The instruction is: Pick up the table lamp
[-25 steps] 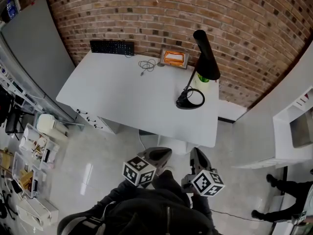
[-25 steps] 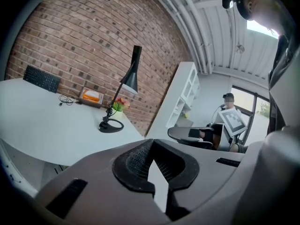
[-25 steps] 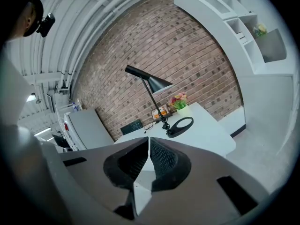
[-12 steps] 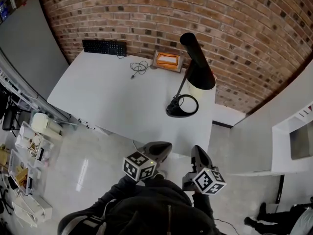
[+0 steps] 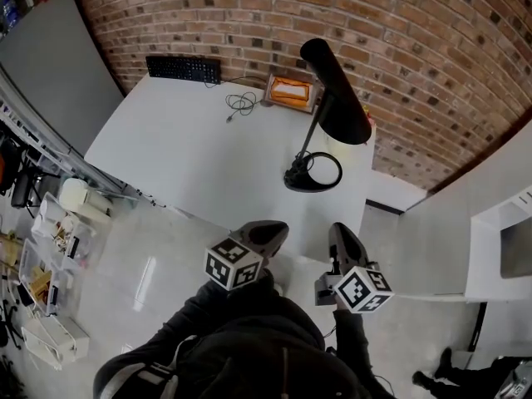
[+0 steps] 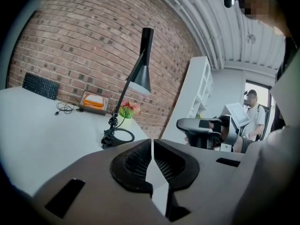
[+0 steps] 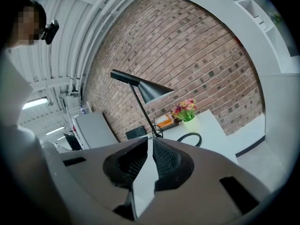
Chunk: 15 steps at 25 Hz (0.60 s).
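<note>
The black table lamp (image 5: 336, 96) stands near the right end of the white table (image 5: 183, 156), on a ring-shaped base (image 5: 313, 173) with a cone shade on a thin slanted stem. My left gripper (image 5: 274, 229) and right gripper (image 5: 342, 233) hover over the floor just short of the table's front edge, both shut with nothing in them. The left gripper view shows the lamp (image 6: 137, 74) ahead and left of the shut left gripper (image 6: 152, 142). In the right gripper view the lamp (image 7: 144, 89) rises straight beyond the shut right gripper (image 7: 151, 142).
A keyboard (image 5: 183, 67), a coiled cable (image 5: 241, 102) and an orange box (image 5: 293, 92) lie along the brick wall. A flower pot (image 7: 187, 110) sits behind the lamp. Cluttered shelves (image 5: 50, 248) stand left, a white unit (image 5: 499, 248) right. An office chair (image 6: 201, 130) and a person (image 6: 253, 114) are off right.
Both grippers have come forward toward the table's front edge, and the lamp now sits closer in the head view. The jaws stayed shut.
</note>
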Tool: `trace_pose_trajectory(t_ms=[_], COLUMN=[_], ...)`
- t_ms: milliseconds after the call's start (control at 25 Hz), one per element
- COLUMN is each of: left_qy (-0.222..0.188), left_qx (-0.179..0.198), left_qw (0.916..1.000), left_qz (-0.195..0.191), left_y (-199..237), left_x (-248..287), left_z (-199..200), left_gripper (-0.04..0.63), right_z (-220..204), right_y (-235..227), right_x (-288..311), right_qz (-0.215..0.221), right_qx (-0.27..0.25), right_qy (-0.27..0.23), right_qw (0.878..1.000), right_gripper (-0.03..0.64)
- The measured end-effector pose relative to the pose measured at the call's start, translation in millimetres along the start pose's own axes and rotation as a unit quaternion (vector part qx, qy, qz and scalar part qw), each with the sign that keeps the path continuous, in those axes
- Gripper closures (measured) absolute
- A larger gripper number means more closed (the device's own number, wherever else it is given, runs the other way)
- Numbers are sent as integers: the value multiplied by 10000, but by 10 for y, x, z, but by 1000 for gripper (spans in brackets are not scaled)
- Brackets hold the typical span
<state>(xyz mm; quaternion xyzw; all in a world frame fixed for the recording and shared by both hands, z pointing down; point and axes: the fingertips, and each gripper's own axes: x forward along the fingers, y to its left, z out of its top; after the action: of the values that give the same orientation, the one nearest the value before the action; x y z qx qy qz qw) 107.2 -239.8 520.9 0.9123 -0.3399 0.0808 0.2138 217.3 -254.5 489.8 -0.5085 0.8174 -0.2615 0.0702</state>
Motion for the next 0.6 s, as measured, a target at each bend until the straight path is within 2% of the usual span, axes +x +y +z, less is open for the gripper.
trace_pose_trajectory(t_ms=[200, 320, 480, 520, 560, 600], left_qy=[-43, -63, -228, -297, -372, -441], left_qx=[51, 213, 536, 609, 685, 766], left_qw=[10000, 9997, 9979, 9971, 9963, 9953], left_qz=[55, 112, 286, 333, 374, 399], left_y=[97, 215, 462, 526, 584, 631], left_x=[27, 106, 253, 297, 343, 394], left_z=[126, 298, 700, 838, 987, 1138], left_gripper=[580, 482, 462, 457, 453, 448], right_z=[266, 509, 754, 796, 831, 862], right_y=[123, 63, -78, -100, -116, -130], right_x=[135, 207, 338, 389, 443, 497], right_qz=[319, 403, 413, 492, 589, 678], right_qx=[-44, 40, -19, 80, 198, 311], right_qy=[-183, -451, -648, -627, -583, -537], right_qw=[9993, 9982, 9970, 9968, 9964, 9958], right_gripper=[603, 603, 600, 573, 510, 486])
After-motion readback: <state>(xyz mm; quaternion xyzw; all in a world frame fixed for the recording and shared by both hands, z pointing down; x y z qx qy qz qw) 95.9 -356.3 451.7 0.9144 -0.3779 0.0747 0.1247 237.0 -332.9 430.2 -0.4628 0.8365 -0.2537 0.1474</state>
